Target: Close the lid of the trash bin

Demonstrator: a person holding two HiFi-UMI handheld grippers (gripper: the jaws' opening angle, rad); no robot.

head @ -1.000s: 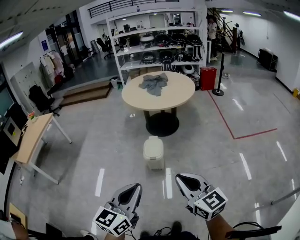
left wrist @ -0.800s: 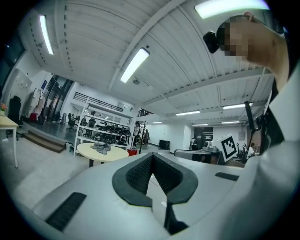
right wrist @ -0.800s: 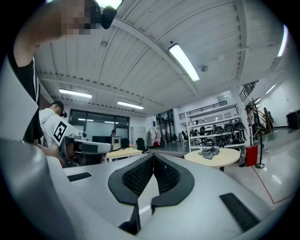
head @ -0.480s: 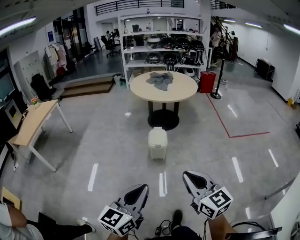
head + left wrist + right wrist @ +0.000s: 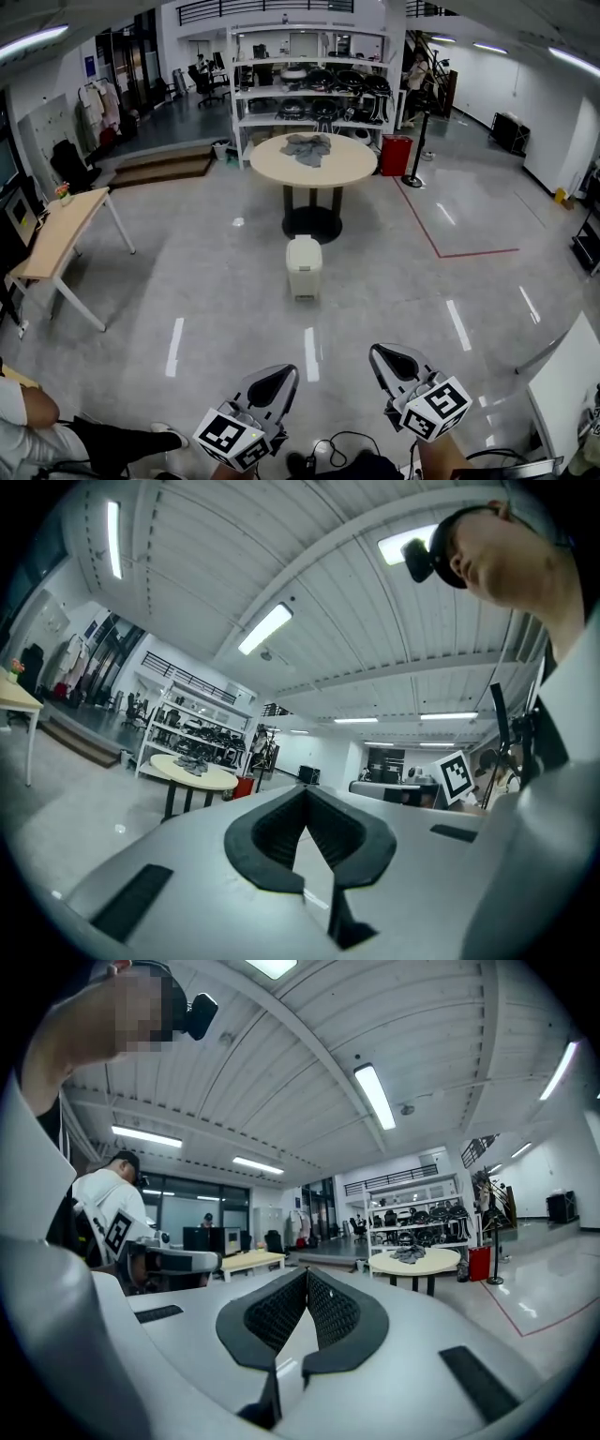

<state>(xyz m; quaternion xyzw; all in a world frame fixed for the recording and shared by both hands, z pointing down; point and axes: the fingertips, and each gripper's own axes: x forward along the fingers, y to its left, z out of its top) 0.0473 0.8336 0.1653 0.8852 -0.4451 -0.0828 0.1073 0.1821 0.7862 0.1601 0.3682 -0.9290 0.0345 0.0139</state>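
Observation:
A small cream trash bin (image 5: 303, 266) stands on the grey floor in front of a round table, its lid lying flat on top. Both grippers hang low in the head view, well short of the bin and apart from it. My left gripper (image 5: 273, 379) is shut with nothing between its jaws, and in the left gripper view its tips (image 5: 305, 790) meet in a point. My right gripper (image 5: 388, 358) is shut too, its tips (image 5: 307, 1272) touching and holding nothing. Neither gripper view shows the bin.
A round table (image 5: 314, 161) with a grey cloth (image 5: 307, 146) stands behind the bin, shelves (image 5: 309, 86) beyond it. A wooden desk (image 5: 54, 236) is at the left, a white table (image 5: 562, 382) at the lower right. A seated person's leg (image 5: 112, 439) lies at the lower left.
The bin now looks smaller and sits higher in the head view, so it is farther off. Both grippers keep their places low in the frame, still shut.

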